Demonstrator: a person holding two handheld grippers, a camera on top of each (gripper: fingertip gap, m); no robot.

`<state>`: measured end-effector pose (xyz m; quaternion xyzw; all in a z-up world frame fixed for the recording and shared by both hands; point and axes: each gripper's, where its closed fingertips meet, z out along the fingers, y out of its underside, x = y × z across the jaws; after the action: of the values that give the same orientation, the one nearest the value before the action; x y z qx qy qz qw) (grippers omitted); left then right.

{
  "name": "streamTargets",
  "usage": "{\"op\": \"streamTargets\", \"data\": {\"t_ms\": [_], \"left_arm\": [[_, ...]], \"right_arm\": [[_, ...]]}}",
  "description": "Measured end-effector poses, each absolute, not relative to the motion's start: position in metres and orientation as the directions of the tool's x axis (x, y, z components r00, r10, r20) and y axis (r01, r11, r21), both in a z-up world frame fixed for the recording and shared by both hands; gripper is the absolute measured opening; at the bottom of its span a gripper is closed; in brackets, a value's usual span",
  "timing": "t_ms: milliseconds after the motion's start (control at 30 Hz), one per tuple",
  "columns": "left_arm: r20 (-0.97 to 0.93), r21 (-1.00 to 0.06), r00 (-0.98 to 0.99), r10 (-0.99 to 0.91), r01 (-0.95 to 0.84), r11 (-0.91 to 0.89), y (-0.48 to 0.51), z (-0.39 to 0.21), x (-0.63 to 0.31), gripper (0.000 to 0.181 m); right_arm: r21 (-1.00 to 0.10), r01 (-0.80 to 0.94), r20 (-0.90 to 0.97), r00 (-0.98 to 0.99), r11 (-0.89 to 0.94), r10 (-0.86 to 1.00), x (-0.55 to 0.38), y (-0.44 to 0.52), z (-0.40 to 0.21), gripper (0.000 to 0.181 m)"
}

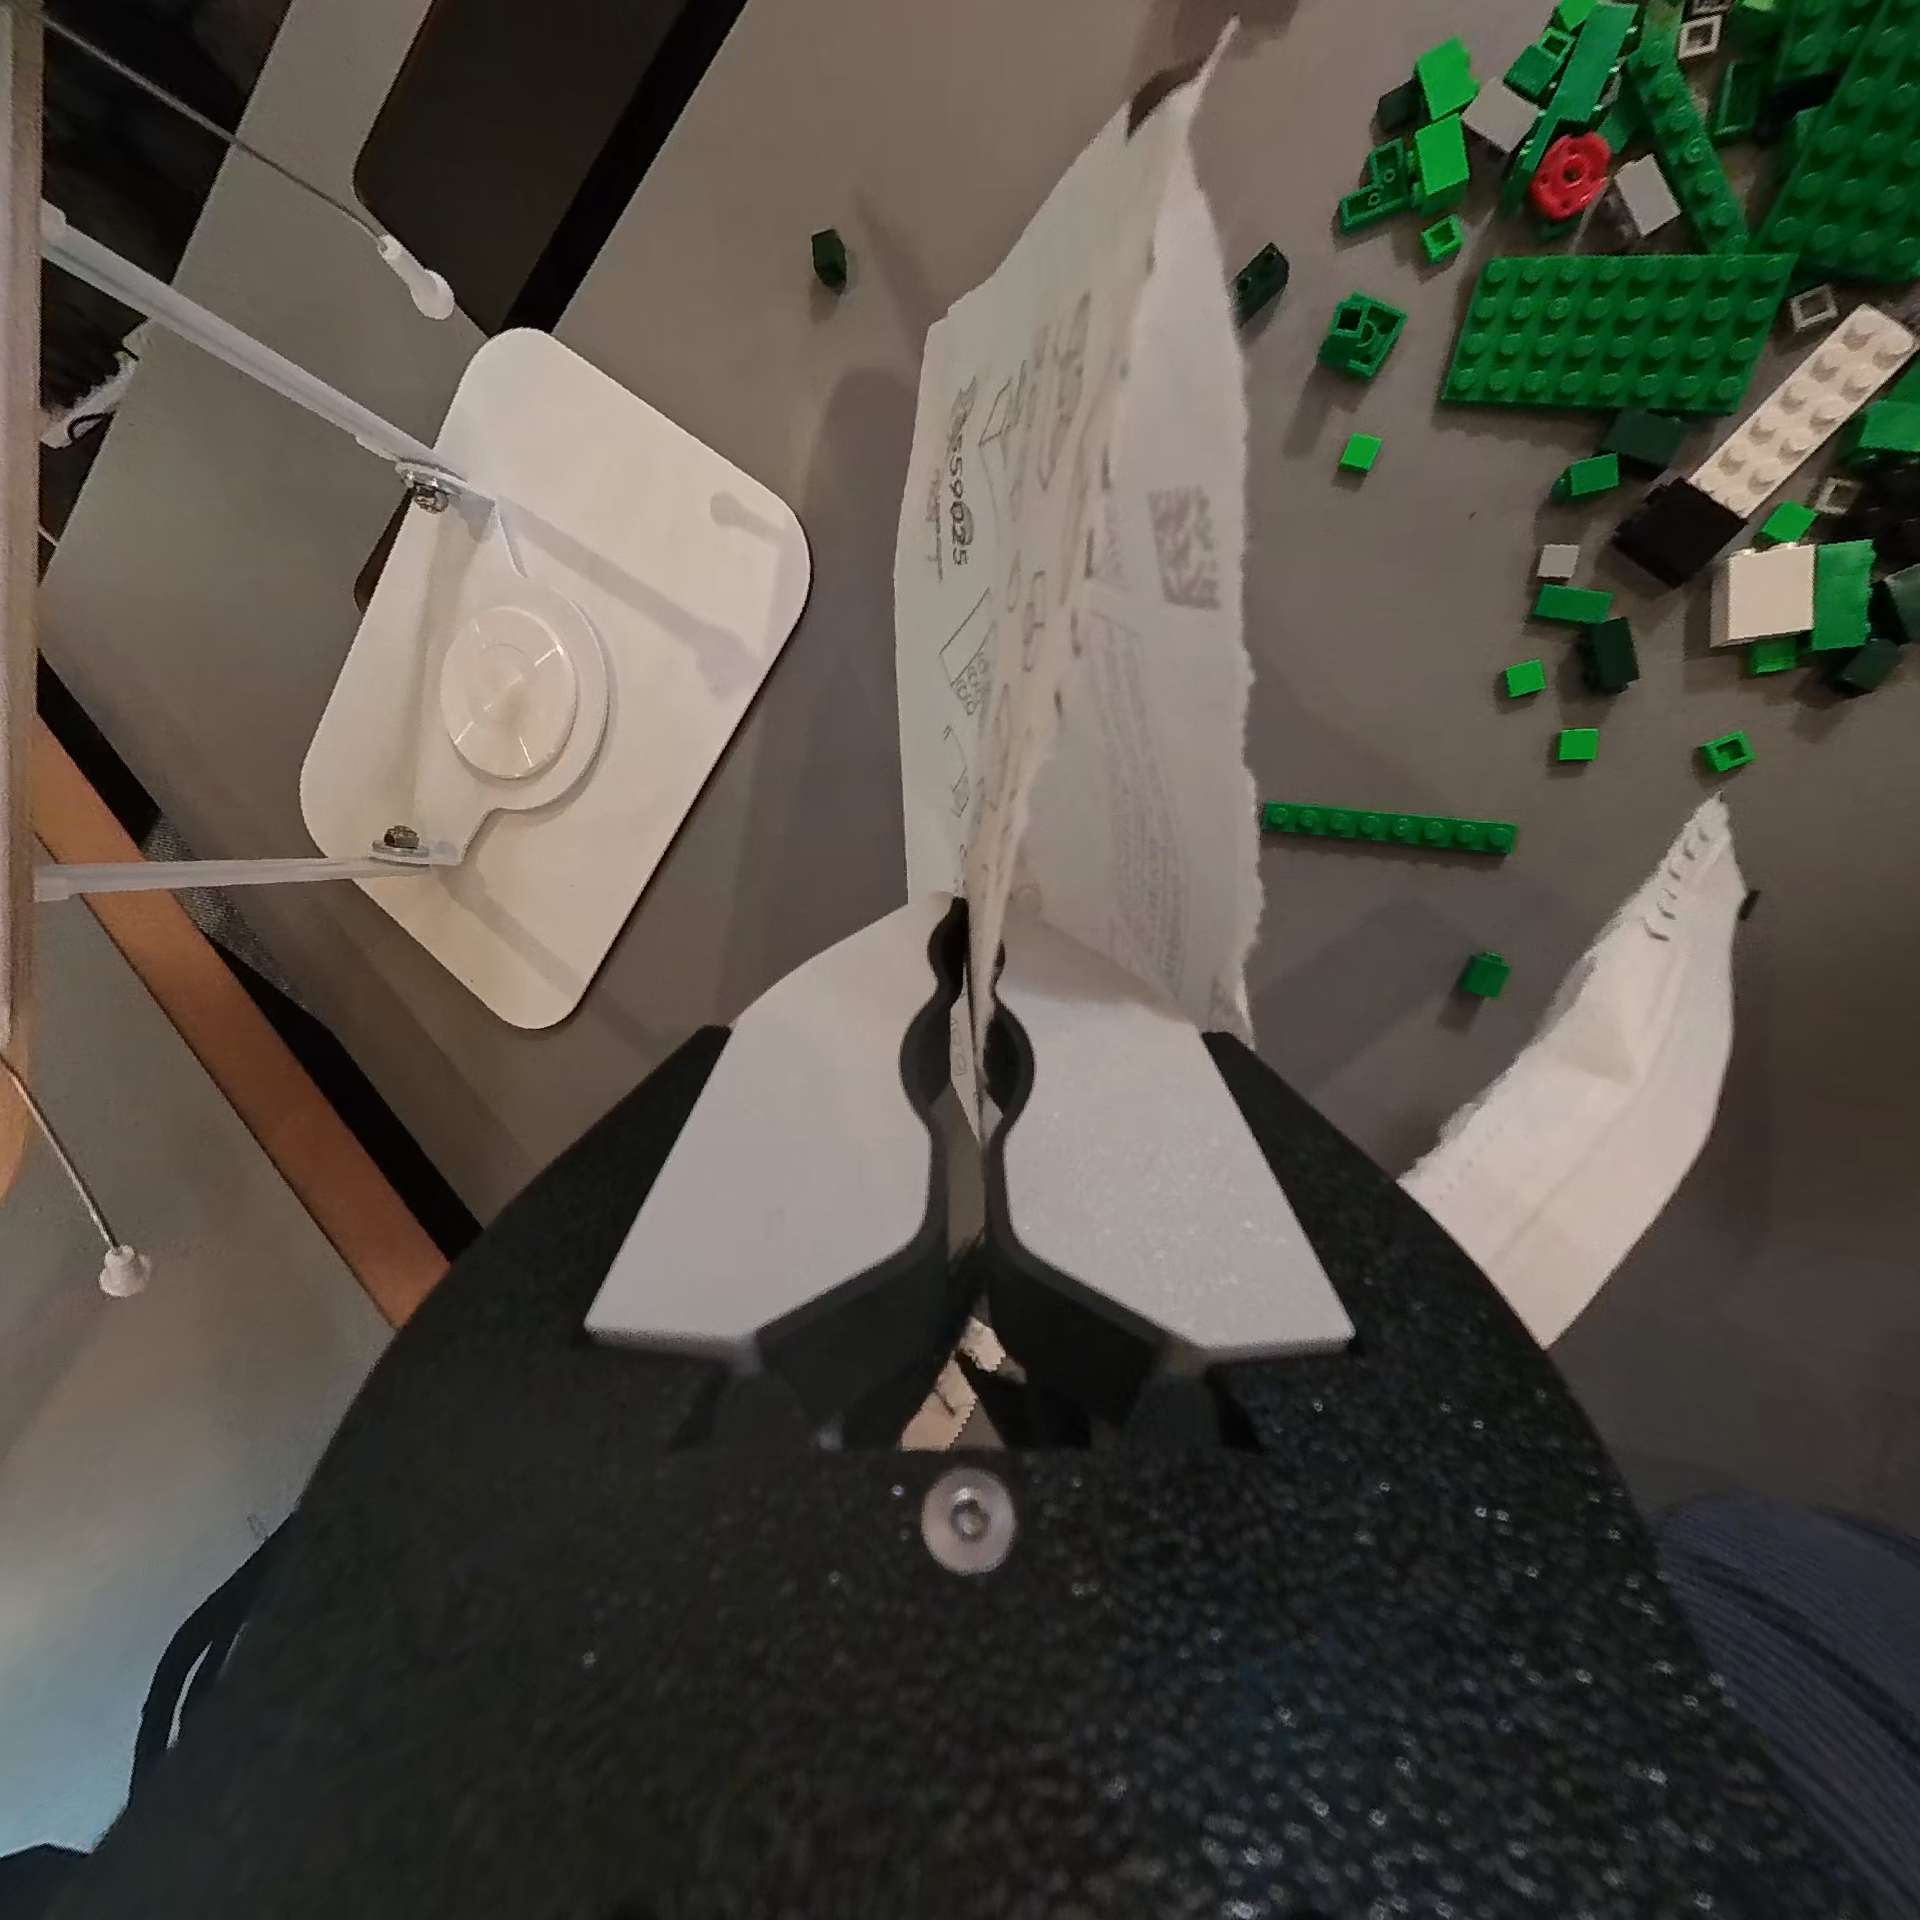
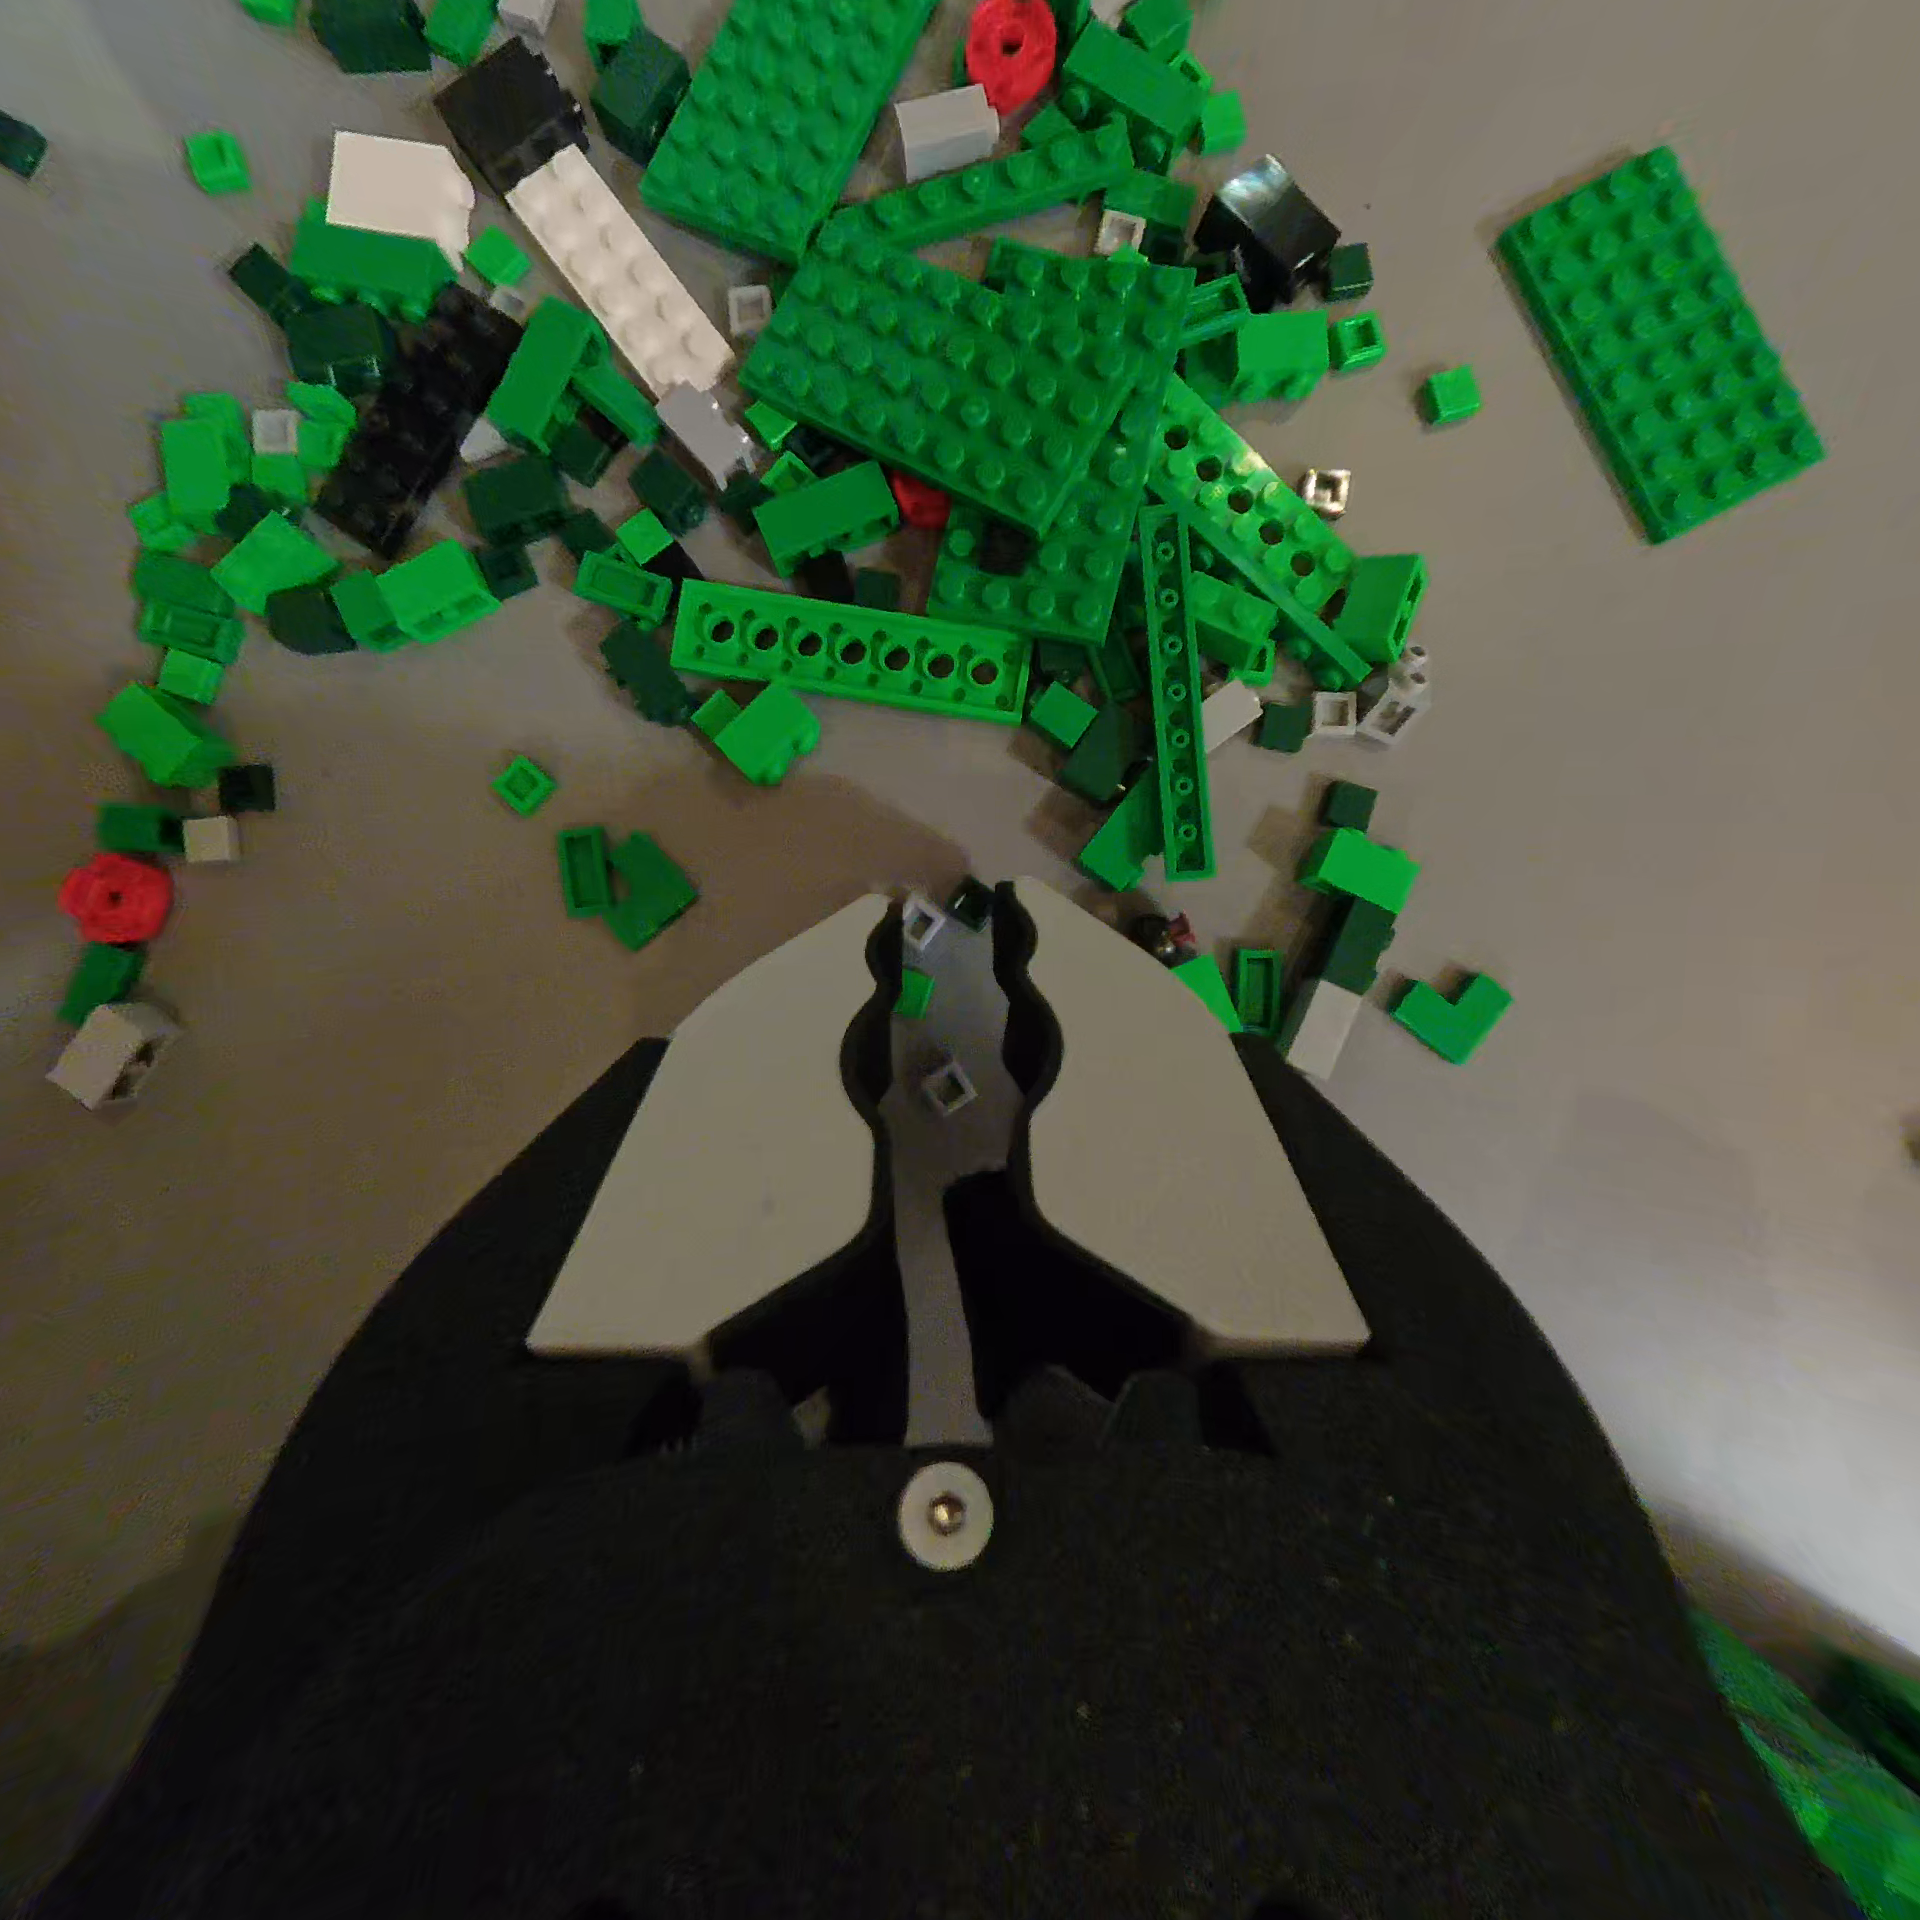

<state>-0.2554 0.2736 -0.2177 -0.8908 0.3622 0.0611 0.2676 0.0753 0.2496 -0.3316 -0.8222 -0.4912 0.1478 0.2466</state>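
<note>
Grey table (image 2: 1558, 935) carries a scattered pile of green building bricks (image 2: 935, 364). Left tool (image 1: 971, 935) pinches a torn printed paper bag (image 1: 1070, 582) near a white stand base (image 1: 561, 675). Right tool (image 2: 951, 904) hangs slightly spread over small loose bricks at the pile's edge.

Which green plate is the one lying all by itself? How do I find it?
Start at the big heap of green bricks on the grey table. Look to its right, across a strip of bare table: a large flat green studded plate lies there alone. Unlike the heap's plates, nothing touches or overlaps it.
</note>
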Motion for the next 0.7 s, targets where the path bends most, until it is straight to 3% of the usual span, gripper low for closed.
{"op": "streamTargets", "data": {"t_ms": [700], "left_arm": [[-0.297,-0.434,0.716,-0.632,-0.691,-0.578,0.2728,-0.2176,-0.2497,0.0]], "right_arm": [[-0.527,0.726,-0.092,0.467,-0.441,0.88,0.0804,0.2458,-0.3359,0.015]]}}
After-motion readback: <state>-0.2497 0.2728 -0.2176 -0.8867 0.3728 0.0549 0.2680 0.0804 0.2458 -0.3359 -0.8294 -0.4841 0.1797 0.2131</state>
